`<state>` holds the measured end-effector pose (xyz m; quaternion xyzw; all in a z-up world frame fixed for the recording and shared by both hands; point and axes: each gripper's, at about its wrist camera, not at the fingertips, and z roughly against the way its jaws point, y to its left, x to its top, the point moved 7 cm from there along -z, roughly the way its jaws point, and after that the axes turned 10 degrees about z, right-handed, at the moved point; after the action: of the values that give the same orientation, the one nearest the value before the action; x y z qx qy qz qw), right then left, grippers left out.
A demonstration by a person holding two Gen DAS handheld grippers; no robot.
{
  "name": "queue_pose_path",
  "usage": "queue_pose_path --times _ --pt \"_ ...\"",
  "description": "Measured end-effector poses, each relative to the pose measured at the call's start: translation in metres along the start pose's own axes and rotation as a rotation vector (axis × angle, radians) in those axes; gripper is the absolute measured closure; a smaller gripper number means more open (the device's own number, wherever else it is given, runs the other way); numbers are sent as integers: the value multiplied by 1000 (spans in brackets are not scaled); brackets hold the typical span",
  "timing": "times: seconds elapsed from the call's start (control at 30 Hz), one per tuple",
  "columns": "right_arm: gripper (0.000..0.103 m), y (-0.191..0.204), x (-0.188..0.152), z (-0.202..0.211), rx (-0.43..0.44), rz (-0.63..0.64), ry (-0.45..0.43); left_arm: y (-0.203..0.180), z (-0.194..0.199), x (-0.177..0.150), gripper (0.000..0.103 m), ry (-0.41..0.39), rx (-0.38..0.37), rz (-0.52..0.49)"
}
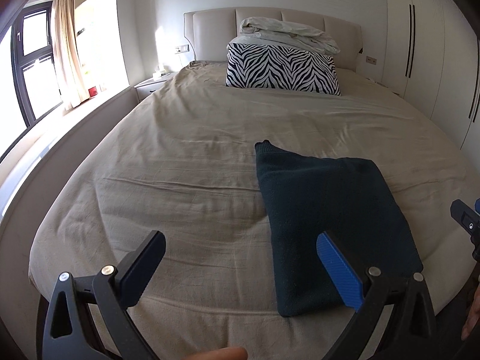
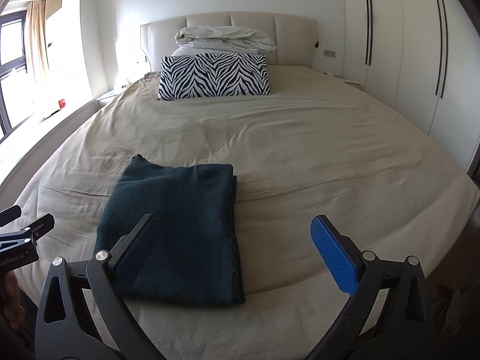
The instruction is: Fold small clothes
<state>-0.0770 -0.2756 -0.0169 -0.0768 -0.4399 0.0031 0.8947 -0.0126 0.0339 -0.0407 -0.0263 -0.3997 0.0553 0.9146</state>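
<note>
One dark green sweater (image 1: 324, 219) lies folded at the near edge of the bed (image 1: 186, 162), a sleeve tip poking out at its far corner. It looks soft, thick and floppy, best taken by a corner or hem. Both the left tongs (image 1: 240, 267) and right tongs (image 2: 231, 249) hang spread above it, holding nothing. One zebra pillow (image 2: 214, 76) sits far off.
</note>
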Motion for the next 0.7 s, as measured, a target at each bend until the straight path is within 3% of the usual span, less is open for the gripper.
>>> queue_pose_path --times 0.13,0.4,0.7 --pt "0 8 -6 -15 -4 21 27 4 -14 -8 0 56 -16 33" --pt "0 18 -14 -41 -4 43 69 3 -32 -19 0 95 -25 45" --pt "0 23 -13 -49 10 45 66 2 -34 -18 0 79 -28 50"
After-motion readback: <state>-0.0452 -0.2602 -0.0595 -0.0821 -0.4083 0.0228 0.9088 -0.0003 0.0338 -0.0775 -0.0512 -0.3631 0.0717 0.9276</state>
